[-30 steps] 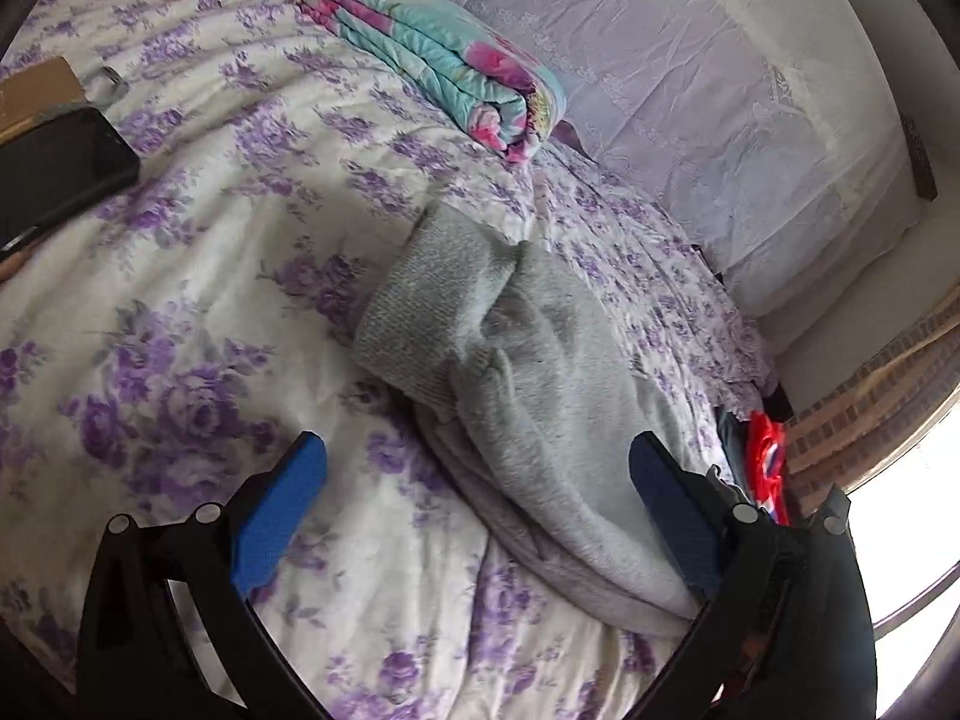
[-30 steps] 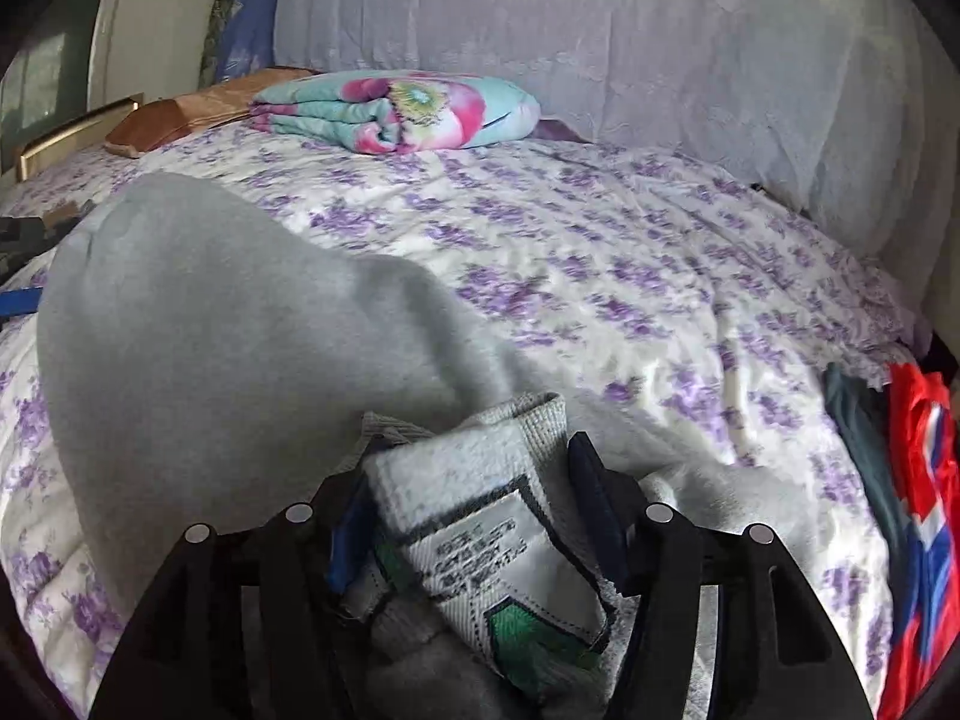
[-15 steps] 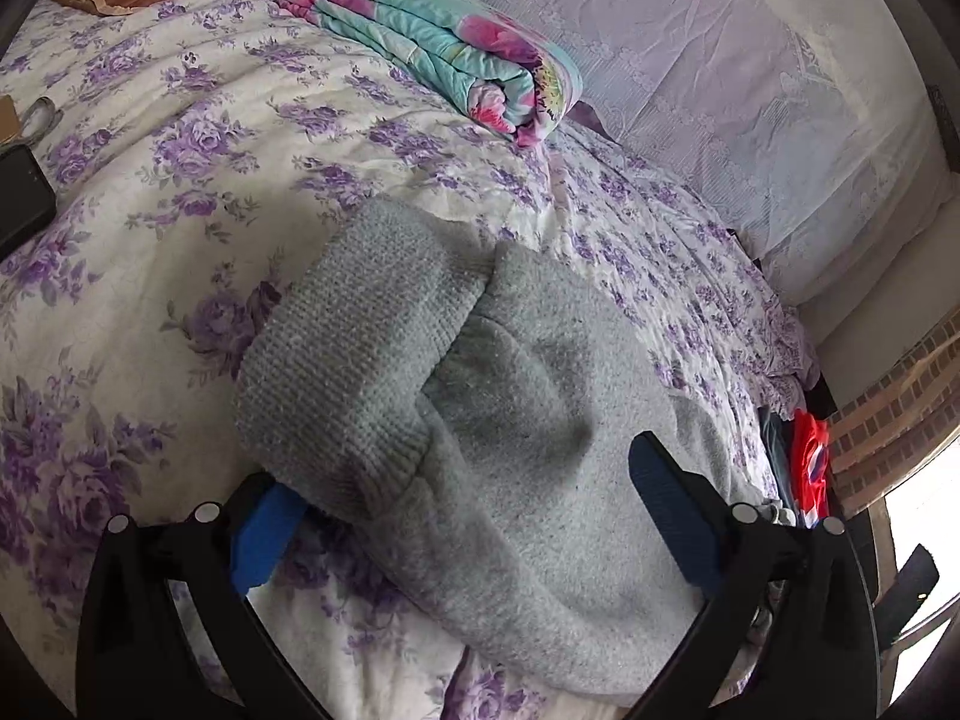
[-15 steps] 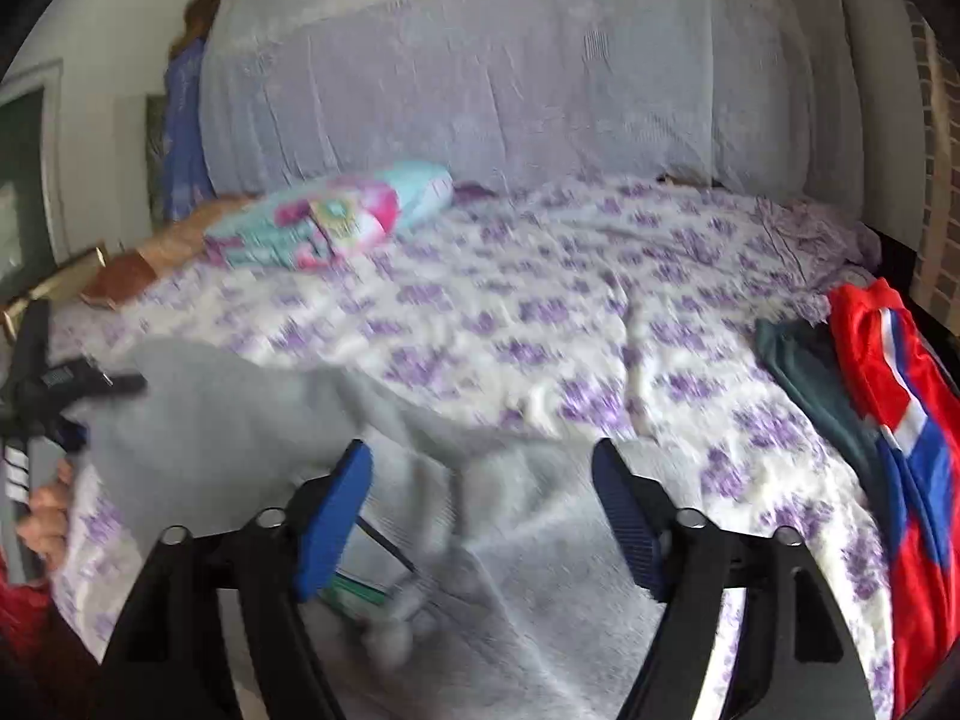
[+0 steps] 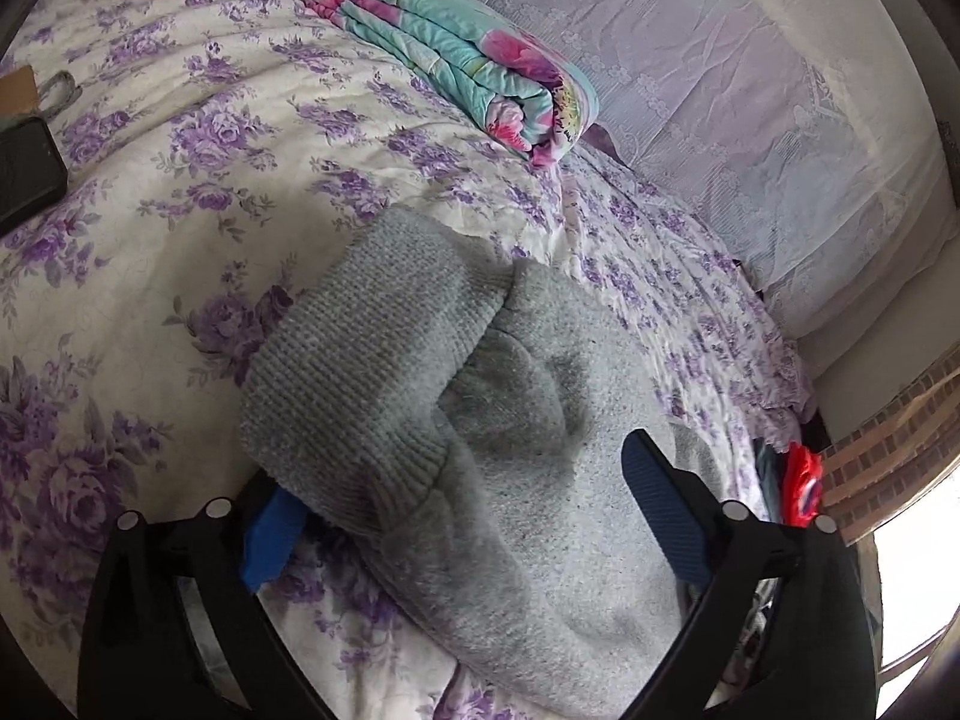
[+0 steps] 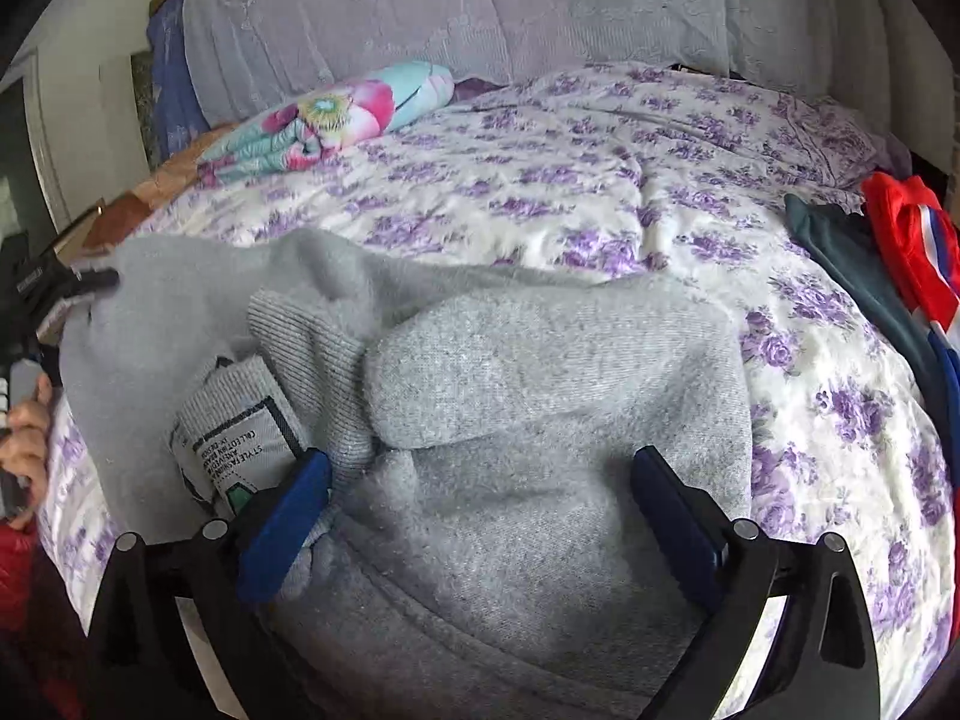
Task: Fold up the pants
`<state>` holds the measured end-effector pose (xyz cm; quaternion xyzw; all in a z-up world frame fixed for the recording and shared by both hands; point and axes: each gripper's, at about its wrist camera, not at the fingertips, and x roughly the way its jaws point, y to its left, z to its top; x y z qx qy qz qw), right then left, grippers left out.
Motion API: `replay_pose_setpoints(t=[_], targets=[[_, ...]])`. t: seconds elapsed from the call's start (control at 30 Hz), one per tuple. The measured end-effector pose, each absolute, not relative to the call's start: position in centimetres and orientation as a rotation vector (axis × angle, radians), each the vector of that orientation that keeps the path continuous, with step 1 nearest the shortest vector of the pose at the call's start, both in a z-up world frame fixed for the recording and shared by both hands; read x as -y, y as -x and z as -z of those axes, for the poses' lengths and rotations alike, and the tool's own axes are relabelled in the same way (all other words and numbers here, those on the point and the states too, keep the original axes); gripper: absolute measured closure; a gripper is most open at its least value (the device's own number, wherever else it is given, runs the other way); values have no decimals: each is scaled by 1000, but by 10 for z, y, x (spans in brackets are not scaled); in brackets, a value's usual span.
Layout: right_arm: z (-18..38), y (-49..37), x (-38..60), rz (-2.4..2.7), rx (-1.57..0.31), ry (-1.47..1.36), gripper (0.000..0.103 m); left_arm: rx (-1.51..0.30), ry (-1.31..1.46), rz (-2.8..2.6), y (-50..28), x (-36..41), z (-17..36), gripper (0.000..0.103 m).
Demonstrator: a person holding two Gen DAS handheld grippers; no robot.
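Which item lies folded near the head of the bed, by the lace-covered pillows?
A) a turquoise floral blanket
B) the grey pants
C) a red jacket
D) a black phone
A: the turquoise floral blanket lies folded on the purple-flowered bedspread right by the lace-covered pillows; the grey pants lie nearer the cameras, between the open jaws of the right gripper.
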<state>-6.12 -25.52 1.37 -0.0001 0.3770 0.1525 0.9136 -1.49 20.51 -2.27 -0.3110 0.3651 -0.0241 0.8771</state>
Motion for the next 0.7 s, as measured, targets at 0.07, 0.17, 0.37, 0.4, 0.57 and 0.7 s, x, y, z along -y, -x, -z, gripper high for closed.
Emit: replay_pose_setpoints(t=[0.07,0.17,0.37,0.4,0.57,0.7], targets=[[-15,63,255,-314,-767,-6,3,-783,545,-12,8,-188,20,6],[-32,83,267,-301,-651,-61,4,-768,474,-57,6,-176,17,16],[-9,72,266,-223,-788,73,3,-720,523,-2,23,-186,9,63],[-13,73,270,-230,-775,43,3,-711,502,0,26,-182,4,67],[-30,91,319,-248,-628,-204,3,-646,343,-22,38,-150,-38,73],[-24,95,371,-127,-623,-348,3,-549,142,0,49,-91,-85,74]])
